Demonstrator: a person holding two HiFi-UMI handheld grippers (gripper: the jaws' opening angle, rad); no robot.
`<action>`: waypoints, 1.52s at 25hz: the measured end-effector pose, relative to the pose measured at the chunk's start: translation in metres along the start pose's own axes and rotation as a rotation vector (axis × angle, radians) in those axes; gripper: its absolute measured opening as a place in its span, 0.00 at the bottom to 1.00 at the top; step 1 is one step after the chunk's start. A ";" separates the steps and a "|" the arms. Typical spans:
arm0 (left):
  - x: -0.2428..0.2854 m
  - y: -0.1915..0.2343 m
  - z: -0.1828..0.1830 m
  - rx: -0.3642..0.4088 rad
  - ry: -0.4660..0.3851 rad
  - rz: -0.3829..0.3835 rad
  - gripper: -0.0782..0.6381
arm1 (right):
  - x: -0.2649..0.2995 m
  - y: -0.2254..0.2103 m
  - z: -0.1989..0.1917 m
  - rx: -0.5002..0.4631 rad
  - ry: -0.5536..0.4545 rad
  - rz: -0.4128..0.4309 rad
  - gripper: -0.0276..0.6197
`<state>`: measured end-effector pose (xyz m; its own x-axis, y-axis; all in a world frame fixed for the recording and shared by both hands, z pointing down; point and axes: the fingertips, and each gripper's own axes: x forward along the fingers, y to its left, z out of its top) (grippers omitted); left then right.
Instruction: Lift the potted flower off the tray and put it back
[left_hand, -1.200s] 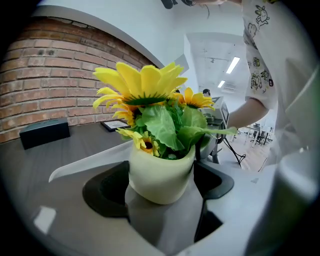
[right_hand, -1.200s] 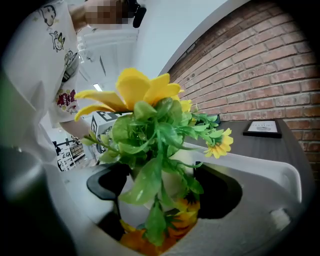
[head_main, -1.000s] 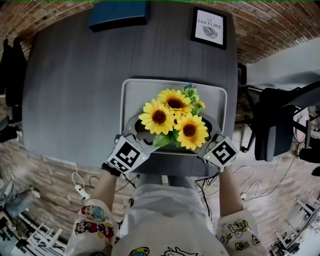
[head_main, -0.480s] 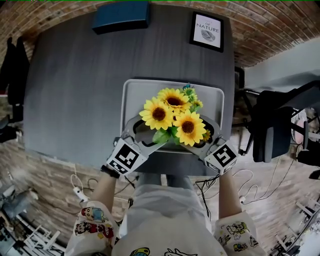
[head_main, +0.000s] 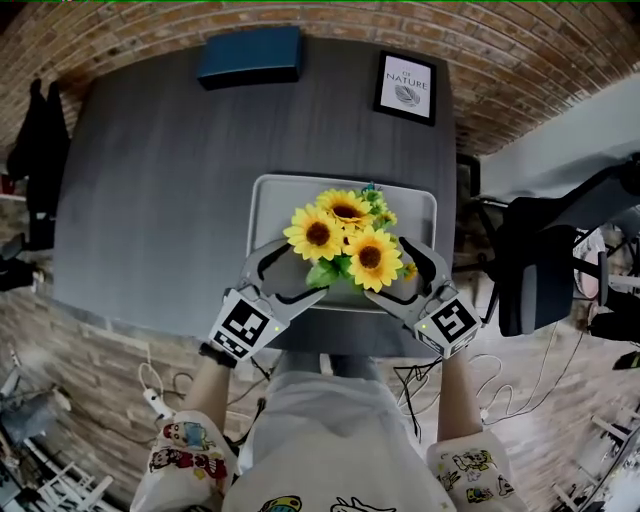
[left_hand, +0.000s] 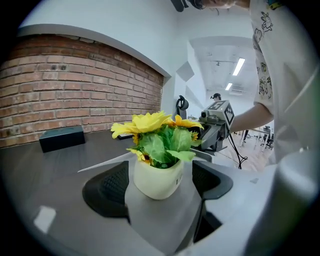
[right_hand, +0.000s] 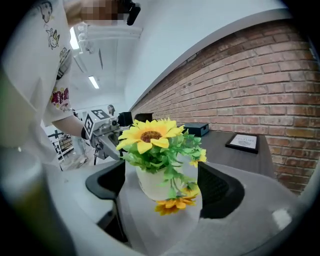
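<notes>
Head view: the potted flower sits over the near half of the grey tray, at the centre of the frame on the dark bench. The left hand-held gripper reaches in from the lower left and the right hand-held gripper from the lower right. A framed print and a dark blue box lie at the top of the frame.

Left gripper view: the jaws are spread wide, and their black pads pinch the cream pot at the frame's centre. The tray's rim shows behind it.

Right gripper view: these jaws also stand wide and clasp the pot between the pads. One bloom droops below its base.
</notes>
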<state>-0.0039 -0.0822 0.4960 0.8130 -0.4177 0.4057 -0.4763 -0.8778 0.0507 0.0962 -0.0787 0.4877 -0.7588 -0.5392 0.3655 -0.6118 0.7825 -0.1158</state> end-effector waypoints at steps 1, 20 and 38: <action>-0.002 0.001 0.003 -0.004 -0.008 0.007 0.67 | -0.002 0.000 0.002 -0.006 0.001 -0.001 0.74; -0.047 -0.012 0.095 -0.044 -0.229 0.106 0.64 | -0.070 0.002 0.098 -0.027 -0.182 -0.136 0.65; -0.090 -0.018 0.166 -0.108 -0.403 0.169 0.35 | -0.103 0.015 0.163 0.062 -0.399 -0.252 0.19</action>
<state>-0.0131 -0.0674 0.3069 0.7760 -0.6300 0.0298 -0.6286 -0.7687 0.1178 0.1287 -0.0617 0.2980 -0.6039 -0.7970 0.0078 -0.7911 0.5982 -0.1278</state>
